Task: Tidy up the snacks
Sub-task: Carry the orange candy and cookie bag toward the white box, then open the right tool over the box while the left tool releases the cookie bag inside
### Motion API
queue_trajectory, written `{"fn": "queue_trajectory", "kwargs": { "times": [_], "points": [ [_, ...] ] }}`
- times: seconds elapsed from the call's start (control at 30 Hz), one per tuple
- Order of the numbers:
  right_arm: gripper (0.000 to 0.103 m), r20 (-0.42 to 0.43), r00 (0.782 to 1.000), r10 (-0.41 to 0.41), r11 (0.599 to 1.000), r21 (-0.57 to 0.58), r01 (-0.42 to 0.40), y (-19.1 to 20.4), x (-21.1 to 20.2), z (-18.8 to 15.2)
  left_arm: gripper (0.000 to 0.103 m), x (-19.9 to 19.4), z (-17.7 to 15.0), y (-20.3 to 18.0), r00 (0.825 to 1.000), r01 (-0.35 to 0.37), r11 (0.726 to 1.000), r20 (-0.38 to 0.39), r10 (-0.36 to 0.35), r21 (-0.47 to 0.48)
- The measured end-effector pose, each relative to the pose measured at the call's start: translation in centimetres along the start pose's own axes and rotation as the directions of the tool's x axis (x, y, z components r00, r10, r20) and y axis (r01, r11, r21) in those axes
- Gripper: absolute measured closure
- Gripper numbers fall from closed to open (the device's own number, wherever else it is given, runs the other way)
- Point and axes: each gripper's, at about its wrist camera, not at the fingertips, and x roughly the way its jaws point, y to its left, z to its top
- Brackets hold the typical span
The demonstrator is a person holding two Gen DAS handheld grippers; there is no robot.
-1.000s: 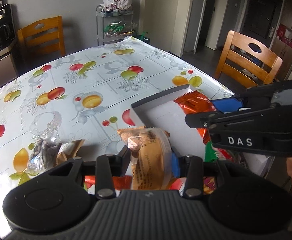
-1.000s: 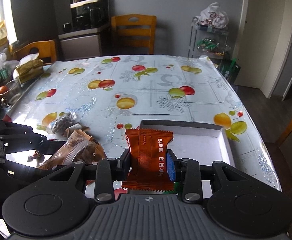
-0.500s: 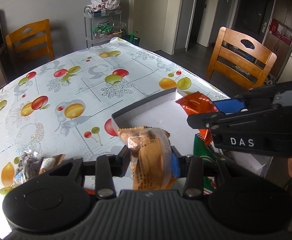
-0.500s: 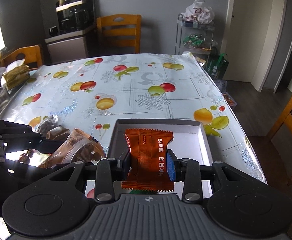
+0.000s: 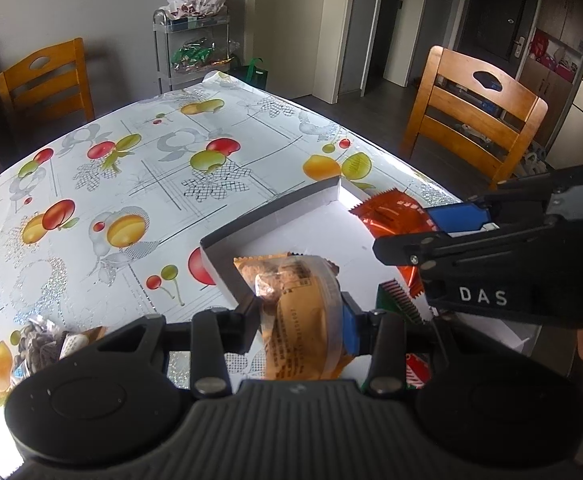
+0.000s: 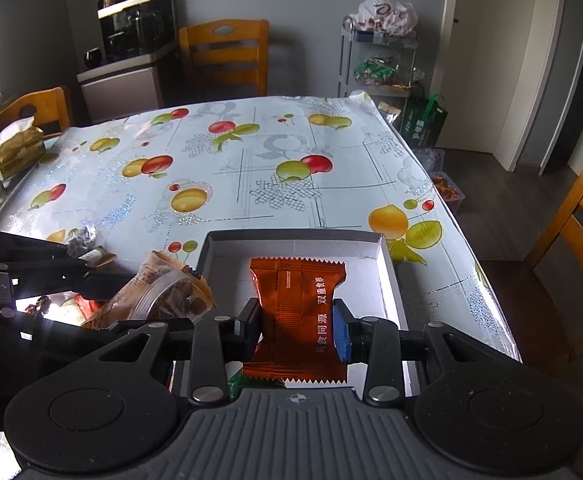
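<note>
Over the white tray [image 6: 391, 276], right tool [image 6: 297, 330] clamping orange packet [image 6: 297, 300], left tool [image 5: 301, 316] clamping tan snack pack [image 5: 295, 304]

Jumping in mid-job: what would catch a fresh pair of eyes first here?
Both grippers are loaded: the right gripper is shut on an orange foil packet over the shallow grey box, and the left gripper is shut on a tan cake pack at the box's near-left corner. Beneath them spreads the fruit-print tablecloth, with loose snacks at its left edge.
</note>
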Motion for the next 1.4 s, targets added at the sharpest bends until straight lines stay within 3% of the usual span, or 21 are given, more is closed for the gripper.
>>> {"fn": "queue_trajectory", "kwargs": {
  "times": [0.77, 1.4],
  "points": [
    [0.065, -0.030, 0.999, -0.029, 1.000, 0.006, 0.029, -1.0, 1.1, 0.0, 0.063, 2.5, 0.7, -0.4, 0.998, 0.049, 0.999, -0.047, -0.048, 0.014],
    [0.065, -0.154, 0.988, -0.029, 0.999, 0.039, 0.036, -3.0, 4.2, -1.8, 0.063, 6.7, 0.3, -1.4, 0.984, 0.106, 0.994, -0.148, -0.101, 0.024]
  ]
}}
